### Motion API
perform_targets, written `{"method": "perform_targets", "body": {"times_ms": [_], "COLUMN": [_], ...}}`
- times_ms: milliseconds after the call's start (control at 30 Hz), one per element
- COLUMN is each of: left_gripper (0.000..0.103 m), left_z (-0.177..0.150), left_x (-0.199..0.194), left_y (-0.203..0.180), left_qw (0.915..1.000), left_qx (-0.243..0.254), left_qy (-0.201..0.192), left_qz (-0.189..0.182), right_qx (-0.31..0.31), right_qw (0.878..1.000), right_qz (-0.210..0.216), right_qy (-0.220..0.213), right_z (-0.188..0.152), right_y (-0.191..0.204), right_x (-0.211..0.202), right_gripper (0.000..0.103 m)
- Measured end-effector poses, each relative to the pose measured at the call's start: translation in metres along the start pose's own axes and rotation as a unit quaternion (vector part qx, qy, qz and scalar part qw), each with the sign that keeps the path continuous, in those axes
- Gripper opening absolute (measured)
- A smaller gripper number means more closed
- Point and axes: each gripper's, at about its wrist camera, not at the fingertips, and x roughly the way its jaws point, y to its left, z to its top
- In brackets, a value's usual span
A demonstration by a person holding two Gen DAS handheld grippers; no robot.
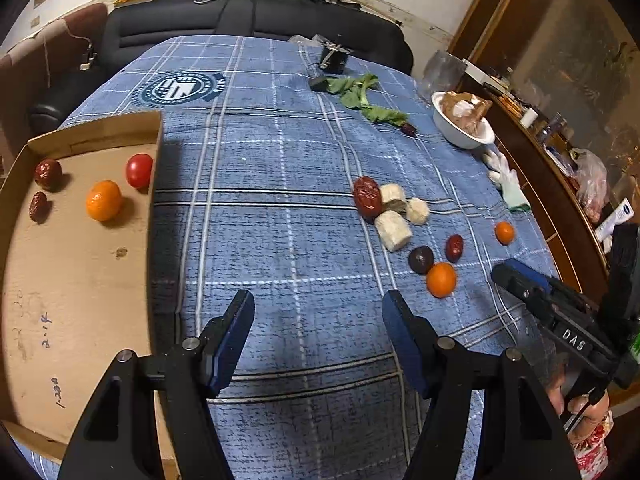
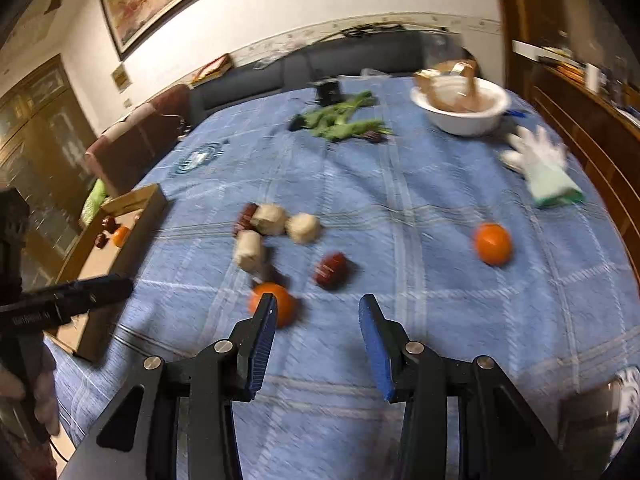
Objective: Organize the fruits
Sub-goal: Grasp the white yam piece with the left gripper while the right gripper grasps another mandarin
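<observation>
A cardboard tray [image 1: 80, 280] at the left holds a tangerine [image 1: 103, 200], a tomato [image 1: 139, 170] and two red dates [image 1: 48, 174]. Loose on the blue checked cloth lie a big red date [image 1: 367, 196], a dark round fruit [image 1: 421, 259], a small date [image 1: 454, 247] and two oranges [image 1: 441, 279] [image 1: 504, 232]. My left gripper [image 1: 319, 304] hovers open and empty over bare cloth beside the tray. My right gripper [image 2: 318, 304] is open and empty; the near orange [image 2: 280, 306] sits just behind its left fingertip, a date [image 2: 330, 270] slightly ahead.
Three pale cut cylinders [image 1: 394, 230] lie by the big date. A white bowl [image 1: 460, 128], a white glove [image 1: 506, 180] and leafy greens [image 1: 360, 96] sit toward the far right. A wooden cabinet [image 1: 560, 220] borders the table's right edge, a dark sofa [image 1: 240, 20] the far end.
</observation>
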Motion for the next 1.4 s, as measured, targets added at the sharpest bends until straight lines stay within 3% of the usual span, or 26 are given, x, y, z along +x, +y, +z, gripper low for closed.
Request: {"method": "perform_targets", "body": {"times_ms": [133,333,433,567,633,733,900,1167,1267,1400], "left_gripper": [0.065,0.065,0.065,0.065,0.065,0.065,0.065,0.065,0.064,0.052], "left_z": [0.002,0.0,0.0,0.003,0.004,0.004,0.008,0.027,0.032,0.035], "left_x": [-0.004,-0.014,-0.018,-0.016,-0.012,-0.004,0.017,0.056,0.067,0.083], "left_y": [0.013,0.024,0.03,0.035,0.033,0.028,0.016,-0.014,-0.025,-0.031], "left_qw": [0.9996,0.9994,0.9993,0.9993,0.9995,0.9998,1.0,0.9997,0.9994,0.999], "left_qx": [-0.027,-0.022,-0.018,-0.019,-0.019,-0.013,-0.003,0.013,0.032,0.038], "left_qy": [-0.011,-0.023,-0.027,-0.026,-0.023,-0.016,-0.005,0.013,0.009,0.022], "left_qz": [-0.002,0.014,0.021,0.017,0.011,0.007,0.002,-0.015,-0.004,0.003], "right_qx": [-0.003,0.016,0.013,0.028,0.031,0.029,0.008,-0.052,-0.074,-0.092], "right_qw": [0.998,0.995,0.996,0.982,0.976,0.984,0.997,0.997,0.996,0.995], "right_qz": [0.057,0.078,0.069,0.17,0.203,0.172,0.069,0.027,0.011,-0.009], "right_qy": [0.02,0.061,0.06,0.082,0.073,0.039,0.025,0.047,0.05,0.049], "right_z": [0.022,0.046,0.049,0.052,0.051,0.046,0.024,-0.007,-0.009,-0.01], "right_y": [0.02,0.043,0.052,0.056,0.052,0.036,0.013,0.029,0.038,0.042], "right_x": [0.029,0.093,0.101,0.089,0.074,0.047,0.024,0.042,0.051,0.055], "right_gripper": [0.046,0.047,0.049,0.05,0.05,0.05,0.049,0.049,0.049,0.047]}}
